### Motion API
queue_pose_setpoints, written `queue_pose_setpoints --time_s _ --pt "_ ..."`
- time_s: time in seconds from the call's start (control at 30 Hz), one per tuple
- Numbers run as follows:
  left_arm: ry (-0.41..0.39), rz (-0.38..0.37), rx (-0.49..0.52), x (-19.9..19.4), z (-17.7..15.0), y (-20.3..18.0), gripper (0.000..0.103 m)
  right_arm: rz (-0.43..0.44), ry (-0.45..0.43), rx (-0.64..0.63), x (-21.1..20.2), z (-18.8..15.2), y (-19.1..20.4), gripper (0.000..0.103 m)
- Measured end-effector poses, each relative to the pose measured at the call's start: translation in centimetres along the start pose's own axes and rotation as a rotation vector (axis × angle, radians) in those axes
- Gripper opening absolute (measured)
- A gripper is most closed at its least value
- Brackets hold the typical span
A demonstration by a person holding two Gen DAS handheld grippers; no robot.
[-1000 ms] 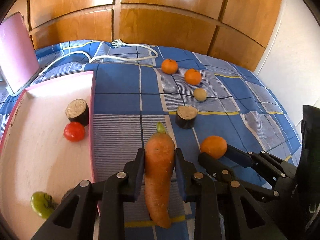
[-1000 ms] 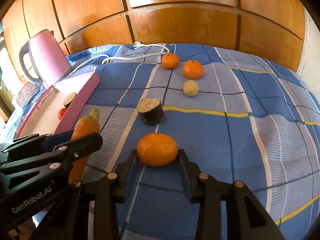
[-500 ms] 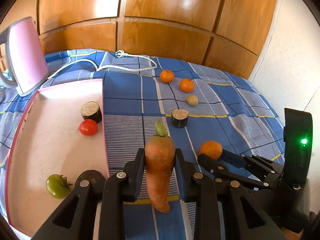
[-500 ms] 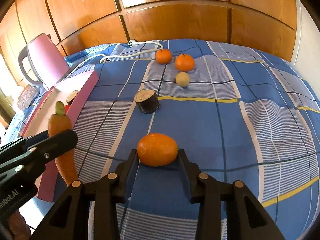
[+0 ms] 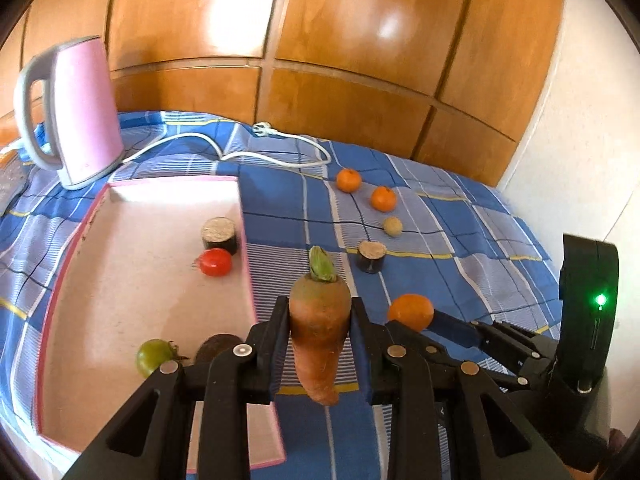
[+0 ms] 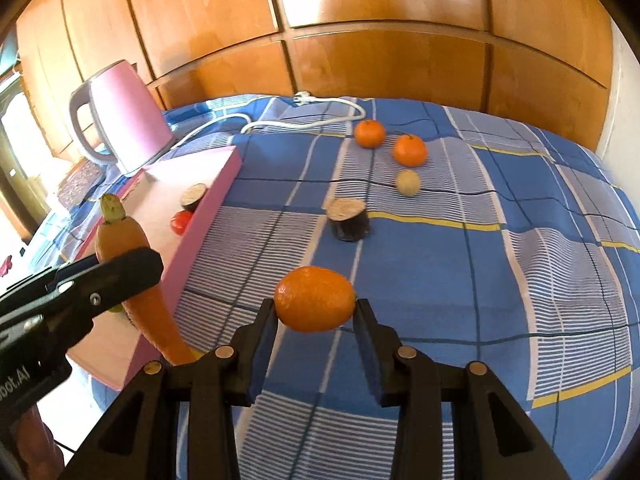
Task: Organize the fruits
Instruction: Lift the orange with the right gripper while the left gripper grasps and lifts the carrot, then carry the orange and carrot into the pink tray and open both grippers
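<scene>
Here, a long orange carrot with a green stub (image 5: 319, 332) is pinched upright in the left gripper (image 5: 320, 344), beside the shallow pink tray's (image 5: 245, 240) wall, while a round orange mandarin (image 6: 315, 298) is clamped in the right gripper (image 6: 315, 320) above the blue checked bedspread (image 6: 460, 264).

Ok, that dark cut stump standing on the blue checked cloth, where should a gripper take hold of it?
Grip the dark cut stump across its curved dark sides, coming straight down from above. It stands upright, pale flat cut face up, with bare blue checked cloth all around, so the fingers can probably straddle it.
</scene>
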State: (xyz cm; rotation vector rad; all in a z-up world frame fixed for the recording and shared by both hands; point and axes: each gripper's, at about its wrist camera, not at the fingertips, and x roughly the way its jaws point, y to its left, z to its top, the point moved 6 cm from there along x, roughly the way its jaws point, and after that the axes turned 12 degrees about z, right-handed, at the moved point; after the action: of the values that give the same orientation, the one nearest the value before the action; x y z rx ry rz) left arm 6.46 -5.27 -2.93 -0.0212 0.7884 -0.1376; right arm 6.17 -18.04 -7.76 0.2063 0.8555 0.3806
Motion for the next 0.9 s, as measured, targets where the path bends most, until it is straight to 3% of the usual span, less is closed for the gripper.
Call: queue_pose_setpoints --time_s 0.3,0.57,0.9 --pt "-0.051 0.045 -0.109 -1.8 1.6 5.6 0.029 0.075 0.023 -0.074 0.7 1.1 3.9 0.039" --pt "-0.042 0.149 -0.185 -0.5 2.1 11.8 0.029 0.189 0.059 -0.134 2.7 3.3 8.5 0.039" --pt "-0.036 0.212 -0.212 0.8 2.4 15.0 0.029 0.230 0.094 -0.188 5.8 4.9 12.5 0.039"
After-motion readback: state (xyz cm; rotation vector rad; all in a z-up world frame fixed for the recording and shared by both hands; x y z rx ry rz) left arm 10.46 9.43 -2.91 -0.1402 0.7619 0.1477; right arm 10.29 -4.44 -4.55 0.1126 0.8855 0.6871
